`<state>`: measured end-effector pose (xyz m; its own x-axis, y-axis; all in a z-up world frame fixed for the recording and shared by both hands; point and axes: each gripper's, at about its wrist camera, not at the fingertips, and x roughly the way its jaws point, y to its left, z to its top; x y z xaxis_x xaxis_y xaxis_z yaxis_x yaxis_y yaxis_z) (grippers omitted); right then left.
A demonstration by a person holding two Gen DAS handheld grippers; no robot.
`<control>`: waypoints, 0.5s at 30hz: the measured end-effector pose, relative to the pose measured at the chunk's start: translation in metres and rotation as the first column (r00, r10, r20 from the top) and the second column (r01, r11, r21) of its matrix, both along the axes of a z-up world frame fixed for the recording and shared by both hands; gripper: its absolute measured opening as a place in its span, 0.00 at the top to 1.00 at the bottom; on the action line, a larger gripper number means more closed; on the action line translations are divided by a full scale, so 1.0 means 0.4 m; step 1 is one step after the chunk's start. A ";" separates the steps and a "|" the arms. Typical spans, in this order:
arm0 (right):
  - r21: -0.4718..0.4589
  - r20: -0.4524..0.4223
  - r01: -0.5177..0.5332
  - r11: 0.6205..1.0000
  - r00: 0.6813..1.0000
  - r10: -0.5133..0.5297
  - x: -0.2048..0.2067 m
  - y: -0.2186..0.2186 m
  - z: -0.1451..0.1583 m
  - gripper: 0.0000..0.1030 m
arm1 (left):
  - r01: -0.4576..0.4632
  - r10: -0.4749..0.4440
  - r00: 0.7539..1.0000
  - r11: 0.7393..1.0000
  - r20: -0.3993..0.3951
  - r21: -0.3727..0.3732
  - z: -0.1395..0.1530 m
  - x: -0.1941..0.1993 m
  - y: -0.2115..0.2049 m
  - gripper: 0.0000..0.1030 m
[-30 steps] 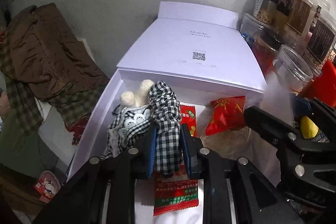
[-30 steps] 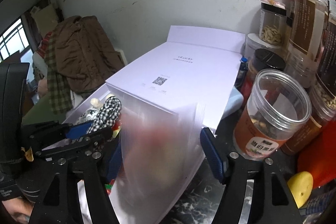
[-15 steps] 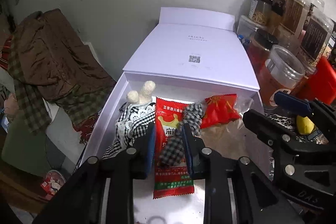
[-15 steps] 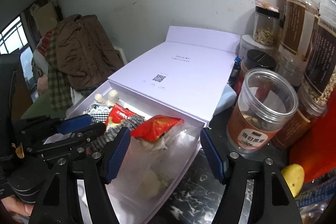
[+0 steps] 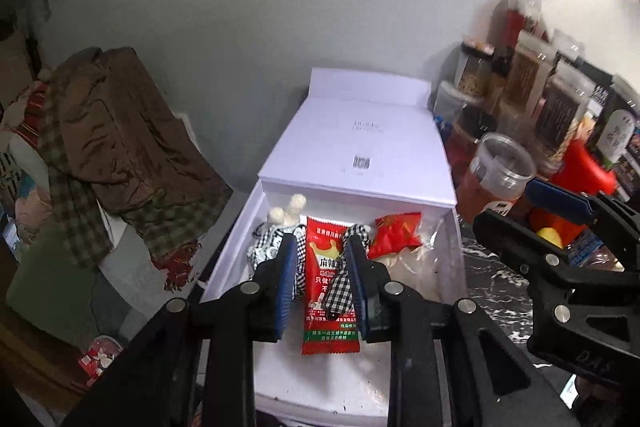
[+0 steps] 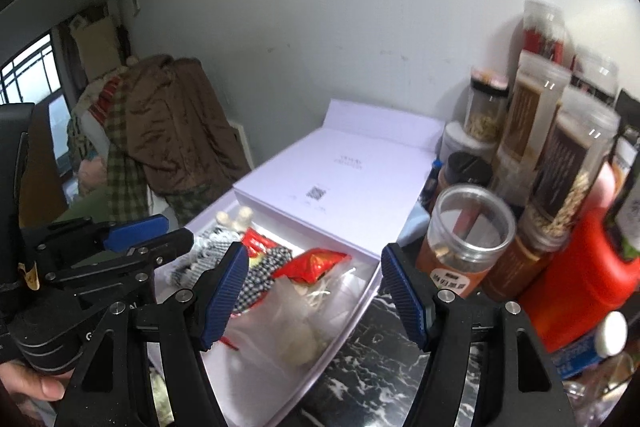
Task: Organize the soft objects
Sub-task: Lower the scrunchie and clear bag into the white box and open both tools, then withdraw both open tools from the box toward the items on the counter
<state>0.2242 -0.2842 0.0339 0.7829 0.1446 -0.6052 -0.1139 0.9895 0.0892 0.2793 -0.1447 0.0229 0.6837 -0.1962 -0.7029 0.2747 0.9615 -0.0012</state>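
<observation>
L wrist view: left gripper [image 5: 322, 277] over the white box [image 5: 450, 259], jaws apart w/ nothing gripped. Checked cloth [image 5: 340, 287] lies in the box on the red packet [image 5: 326, 299], just beside the right-hand pad. Red bag [image 5: 396, 233] near the box's back wall.

R wrist view: right gripper [image 6: 314, 297] jaws wide, empty, above the box [image 6: 360, 307]; cloth [image 6: 260, 281] inside, clear bag [image 6: 304, 327] beside it. Jar [image 6: 466, 239] on the bench right of the box.
</observation>
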 end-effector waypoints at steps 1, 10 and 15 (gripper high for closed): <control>0.001 0.016 0.000 1.000 1.000 0.000 -0.014 0.001 0.015 0.32 | -0.002 0.002 1.000 1.000 0.011 -0.007 0.016 -0.012 0.006 0.76; -0.005 0.116 -0.006 1.000 0.993 0.006 -0.112 0.017 0.112 0.15 | -0.018 0.022 0.995 0.999 0.099 -0.045 0.115 -0.102 0.056 0.76; 0.003 0.170 -0.015 1.000 0.985 0.014 -0.172 0.026 0.157 0.10 | -0.018 0.029 0.988 0.998 0.155 -0.068 0.164 -0.155 0.079 0.76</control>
